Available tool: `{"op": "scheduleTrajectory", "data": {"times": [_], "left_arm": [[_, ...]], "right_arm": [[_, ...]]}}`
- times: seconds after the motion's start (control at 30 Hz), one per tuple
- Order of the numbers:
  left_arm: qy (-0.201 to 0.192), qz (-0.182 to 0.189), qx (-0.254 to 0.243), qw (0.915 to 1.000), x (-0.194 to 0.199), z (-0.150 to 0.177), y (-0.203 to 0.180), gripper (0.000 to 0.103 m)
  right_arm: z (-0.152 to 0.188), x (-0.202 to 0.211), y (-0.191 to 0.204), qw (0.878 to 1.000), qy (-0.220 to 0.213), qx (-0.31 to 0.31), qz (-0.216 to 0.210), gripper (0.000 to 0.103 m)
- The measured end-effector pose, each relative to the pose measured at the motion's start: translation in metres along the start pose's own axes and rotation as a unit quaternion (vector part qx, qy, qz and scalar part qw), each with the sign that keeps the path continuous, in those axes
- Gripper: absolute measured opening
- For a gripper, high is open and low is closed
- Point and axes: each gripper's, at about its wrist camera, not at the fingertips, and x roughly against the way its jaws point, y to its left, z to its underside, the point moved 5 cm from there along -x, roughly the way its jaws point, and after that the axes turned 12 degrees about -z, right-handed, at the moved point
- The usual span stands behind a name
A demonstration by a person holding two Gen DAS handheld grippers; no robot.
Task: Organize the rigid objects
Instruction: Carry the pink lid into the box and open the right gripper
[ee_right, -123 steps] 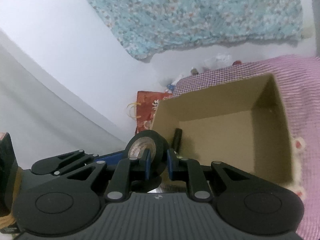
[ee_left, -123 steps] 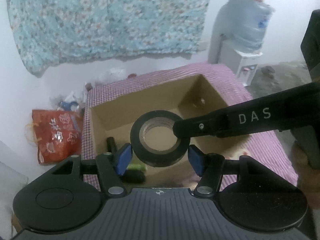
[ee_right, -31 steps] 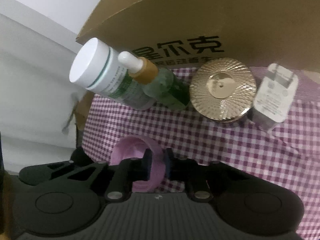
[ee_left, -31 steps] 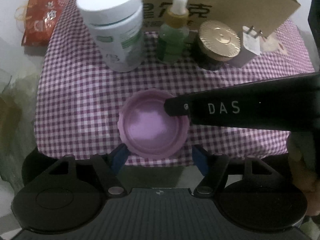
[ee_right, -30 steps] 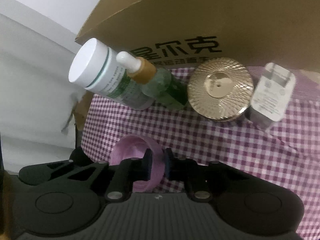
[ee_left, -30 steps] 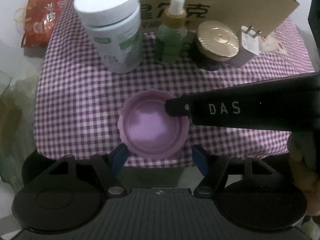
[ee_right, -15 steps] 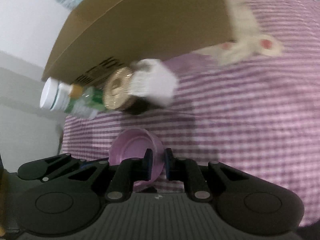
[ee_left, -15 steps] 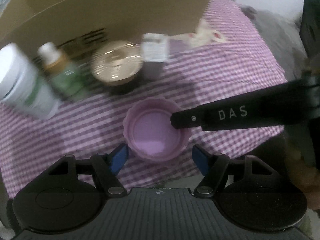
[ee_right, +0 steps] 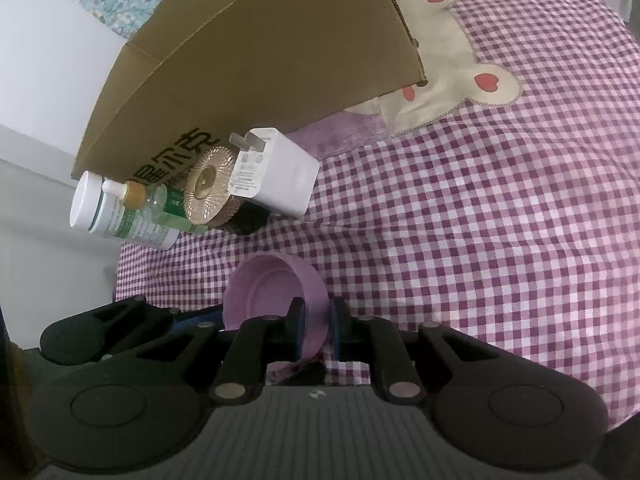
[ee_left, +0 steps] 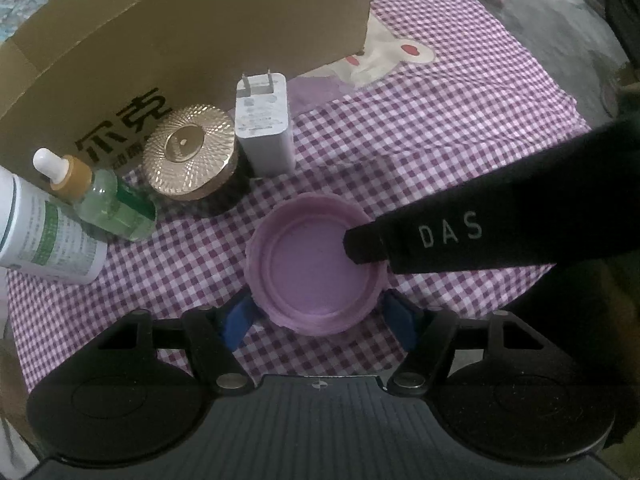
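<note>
- R gripper clamped on rim of purple lid, lid held above checked cloth.
- L gripper closing; pads flank lid, no contact yet.
- View swung vs 1 s ago: cardboard box now nearer; lid likely box-bound.

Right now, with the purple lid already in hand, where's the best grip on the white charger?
Take the white charger across its two broad flat faces at mid-body, coming from above. It stands upright with prongs up, and the gold-lidded jar crowds one side, so stay below the prongs and approach from the open checkered side.
</note>
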Motion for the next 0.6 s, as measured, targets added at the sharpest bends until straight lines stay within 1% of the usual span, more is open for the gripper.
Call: {"op": "scheduleTrajectory", "data": {"times": [0.03, 0.13, 0.17, 0.23, 0.27, 0.4, 0.53, 0.6], "left_arm": [[-0.001, -0.002, 0.001, 1.0, -0.001, -0.001, -0.001, 0.066], [-0.002, -0.004, 0.0, 1.0, 0.001, -0.002, -0.001, 0.066], [-0.004, -0.006, -0.001, 1.0, 0.008, 0.003, 0.003, 0.066], [-0.009, -0.012, -0.001, 0.9999, 0.012, 0.002, 0.002, 0.066], [-0.011, -0.013, 0.0, 0.9998, 0.025, 0.01, 0.009, 0.066], [-0.023, -0.017, 0.004, 0.9996, 0.039, 0.01, 0.01, 0.066], [-0.045, -0.026, 0.008, 0.9986, 0.065, 0.014, 0.014, 0.066], [-0.065, -0.03, 0.011, 0.9973, 0.082, 0.013, 0.016, 0.066]], "right_arm": [[0.0, -0.007, 0.001, 1.0, 0.0, 0.001, 0.0, 0.016], [0.0, -0.006, 0.0, 1.0, -0.002, -0.003, -0.005, 0.016], [-0.001, -0.002, -0.001, 1.0, -0.003, -0.004, -0.006, 0.016], [0.0, 0.002, 0.0, 1.0, -0.007, -0.004, -0.01, 0.015], [0.0, 0.004, 0.001, 1.0, -0.009, -0.004, -0.011, 0.015], [0.0, 0.016, 0.009, 1.0, -0.02, 0.001, -0.016, 0.015], [0.0, 0.033, 0.022, 0.999, -0.038, 0.011, -0.022, 0.016], [0.0, 0.047, 0.033, 0.998, -0.051, 0.021, -0.026, 0.016]]}}
